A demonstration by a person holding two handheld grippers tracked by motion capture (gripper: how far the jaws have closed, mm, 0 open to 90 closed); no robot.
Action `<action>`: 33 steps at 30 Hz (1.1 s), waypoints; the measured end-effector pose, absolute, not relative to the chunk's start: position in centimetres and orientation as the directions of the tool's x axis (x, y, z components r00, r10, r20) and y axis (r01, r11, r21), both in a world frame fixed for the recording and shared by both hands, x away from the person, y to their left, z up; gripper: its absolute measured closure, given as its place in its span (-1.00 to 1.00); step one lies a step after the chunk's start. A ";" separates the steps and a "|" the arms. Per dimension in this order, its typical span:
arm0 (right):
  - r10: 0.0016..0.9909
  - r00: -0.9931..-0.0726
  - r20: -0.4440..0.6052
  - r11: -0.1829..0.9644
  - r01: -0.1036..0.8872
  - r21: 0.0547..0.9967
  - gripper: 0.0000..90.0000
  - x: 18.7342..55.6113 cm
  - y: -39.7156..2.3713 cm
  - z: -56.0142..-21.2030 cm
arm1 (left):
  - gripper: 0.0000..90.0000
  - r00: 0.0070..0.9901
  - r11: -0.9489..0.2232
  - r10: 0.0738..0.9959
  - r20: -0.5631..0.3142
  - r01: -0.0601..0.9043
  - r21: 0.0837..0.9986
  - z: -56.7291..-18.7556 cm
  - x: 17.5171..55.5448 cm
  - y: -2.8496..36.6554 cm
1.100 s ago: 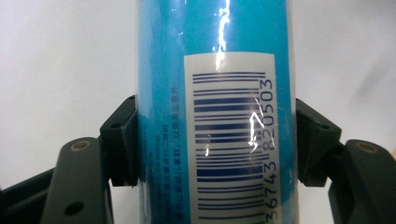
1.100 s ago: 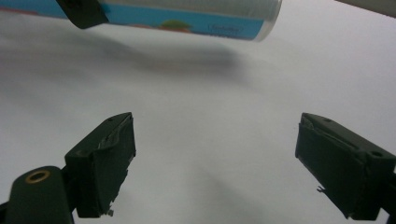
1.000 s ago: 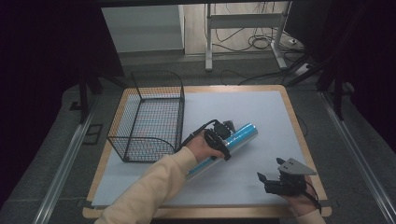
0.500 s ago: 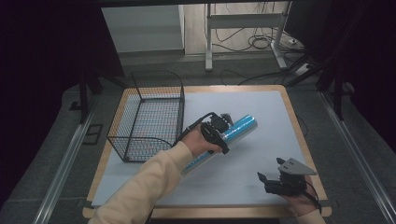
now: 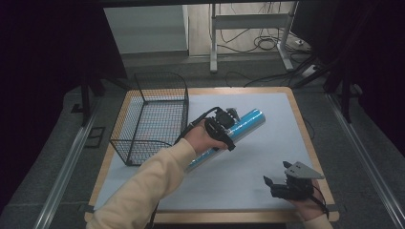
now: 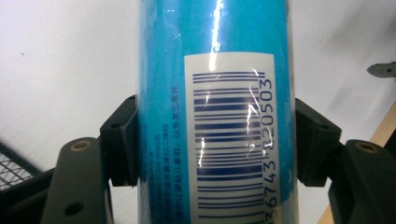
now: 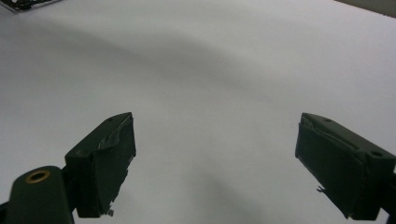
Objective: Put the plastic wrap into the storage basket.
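The left tongs are clenched on a long blue tube, gripping it across its middle; in the high view the tube lies slanted over the white sheet that covers the table, its far end pointing up and to the right, its near end hidden behind the person's left hand and cream sleeve; whether the tube is clear of the sheet or resting on it at the near end is hard to tell from above, though it looks lifted. In the left gripper view the tube stands between the two black jaws, which press on both its sides; a white label with a dark blue barcode faces the camera, with small print running beside it; a corner of wire mesh shows at the lower left edge.

A black wire basket stands on the left part of the table, just beside the left hand and near the tube, with nothing visible inside it.

The right tongs sit at the near right corner of the table, well apart from the tube, held in the right hand with a grey three-cornered plate on top; in the right gripper view the right tongs are released, jaws spread wide over bare white sheet with nothing between them.
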State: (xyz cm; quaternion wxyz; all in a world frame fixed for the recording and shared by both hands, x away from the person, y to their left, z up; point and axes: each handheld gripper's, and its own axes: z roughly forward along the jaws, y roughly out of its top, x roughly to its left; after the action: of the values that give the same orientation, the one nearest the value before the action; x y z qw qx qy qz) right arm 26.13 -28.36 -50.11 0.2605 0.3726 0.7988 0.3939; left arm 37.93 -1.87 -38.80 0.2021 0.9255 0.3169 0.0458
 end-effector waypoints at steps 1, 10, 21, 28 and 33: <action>0.799 -0.588 -0.128 0.415 0.385 0.824 -0.72 26.2 -28.4 -50.1 | -0.30 0.796 -0.719 0.603 -0.040 0.565 0.404 -38.6 38.0 -1.9; 0.802 -0.584 -0.126 0.411 0.386 0.826 -0.72 26.2 -28.5 -50.1 | -0.30 0.792 -0.713 0.611 -0.018 0.560 0.421 -36.8 38.5 -1.7; 0.804 -0.581 -0.122 0.409 0.393 0.824 -0.72 26.2 -28.5 -50.2 | -0.30 0.773 -0.690 0.634 -0.007 0.570 0.446 -34.7 39.7 -0.8; 0.805 -0.581 -0.120 0.408 0.395 0.823 -0.72 26.2 -28.5 -50.2 | -0.30 0.758 -0.673 0.653 0.003 0.578 0.461 -33.6 40.4 -0.3; 0.806 -0.580 -0.121 0.407 0.393 0.825 -0.72 26.2 -28.5 -50.2 | -0.30 0.740 -0.653 0.672 0.010 0.587 0.479 -33.1 40.8 0.1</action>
State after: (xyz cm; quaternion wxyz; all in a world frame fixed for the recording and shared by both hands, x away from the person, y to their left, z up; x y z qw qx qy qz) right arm 26.21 -28.51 -50.17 0.2617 0.3762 0.7967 0.3939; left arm 40.83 0.14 -33.12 0.2288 0.9044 0.3479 0.0933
